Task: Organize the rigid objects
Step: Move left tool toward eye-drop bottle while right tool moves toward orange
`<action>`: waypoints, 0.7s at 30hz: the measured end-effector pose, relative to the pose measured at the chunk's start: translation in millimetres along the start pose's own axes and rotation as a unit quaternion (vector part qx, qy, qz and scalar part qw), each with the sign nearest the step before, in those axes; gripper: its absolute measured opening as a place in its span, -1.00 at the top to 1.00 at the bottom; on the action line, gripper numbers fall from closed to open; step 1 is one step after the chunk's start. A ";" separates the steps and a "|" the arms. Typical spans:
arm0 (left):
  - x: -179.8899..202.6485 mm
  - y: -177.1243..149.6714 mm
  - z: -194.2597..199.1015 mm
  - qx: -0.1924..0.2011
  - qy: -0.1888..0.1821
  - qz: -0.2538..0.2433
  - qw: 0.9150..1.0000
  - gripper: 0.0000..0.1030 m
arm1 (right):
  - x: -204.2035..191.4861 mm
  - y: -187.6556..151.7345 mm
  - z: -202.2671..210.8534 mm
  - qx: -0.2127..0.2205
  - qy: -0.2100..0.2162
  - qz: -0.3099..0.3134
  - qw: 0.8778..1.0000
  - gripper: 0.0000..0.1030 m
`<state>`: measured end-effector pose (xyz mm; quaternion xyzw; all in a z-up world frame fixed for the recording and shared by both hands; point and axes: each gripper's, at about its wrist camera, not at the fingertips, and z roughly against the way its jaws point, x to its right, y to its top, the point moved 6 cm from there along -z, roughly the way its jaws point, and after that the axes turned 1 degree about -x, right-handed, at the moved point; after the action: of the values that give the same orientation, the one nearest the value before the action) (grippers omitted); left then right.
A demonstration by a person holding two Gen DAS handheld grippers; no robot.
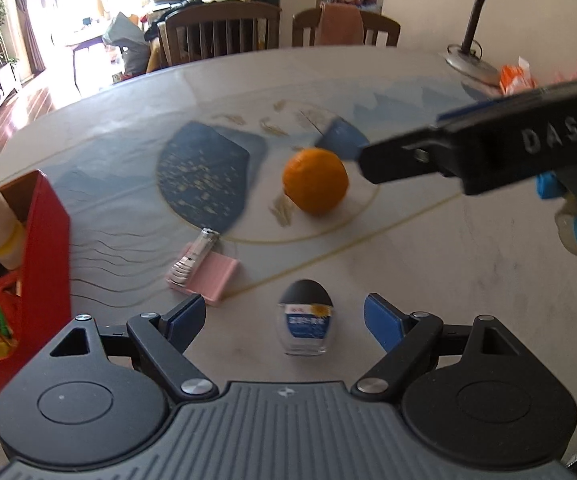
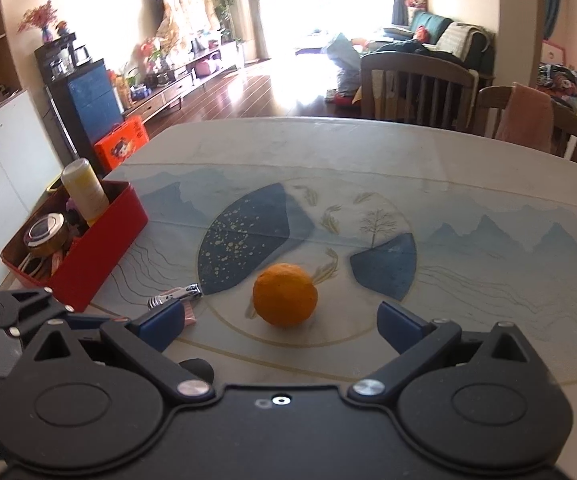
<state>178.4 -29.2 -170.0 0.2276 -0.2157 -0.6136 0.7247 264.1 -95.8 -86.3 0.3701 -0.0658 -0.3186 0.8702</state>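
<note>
Red plastic marks the sorting box (image 2: 88,256) at the counter's (image 2: 468,280) left edge, already holding a yellow bottle (image 2: 84,190), a tape roll (image 2: 46,234) and what look like pens. Four items are left out: an orange (image 2: 284,295), a nail clipper (image 1: 194,256) lying on a pink card (image 1: 212,276), and a small black-capped bottle (image 1: 305,322). The left gripper (image 1: 284,316) is spread around that small bottle; the right gripper (image 2: 280,320) is spread, facing the orange, touching nothing.

orange (image 2: 285,295) sits mid-table; small black-capped bottle (image 1: 306,322) upright nearby; red box (image 2: 100,240) holds clutter.
</note>
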 end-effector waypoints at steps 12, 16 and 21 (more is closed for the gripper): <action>8.0 -4.2 -22.5 -0.020 0.015 0.005 1.000 -0.68 | 2.5 4.3 -46.4 -0.034 0.028 0.042 0.998 -0.65; 9.9 -5.9 -25.9 -0.022 0.020 0.005 1.000 -0.68 | 3.9 6.3 -62.1 -0.047 0.029 0.050 0.997 -0.54; 11.8 -6.4 -28.4 -0.029 0.028 0.002 0.999 -0.67 | 6.9 5.8 -78.1 -0.071 0.041 0.045 0.996 -0.43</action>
<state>192.0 -40.0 -196.2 0.2232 -0.1781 -0.6114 0.7380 299.8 -50.0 -139.2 0.3171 -0.0242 -0.2673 0.9096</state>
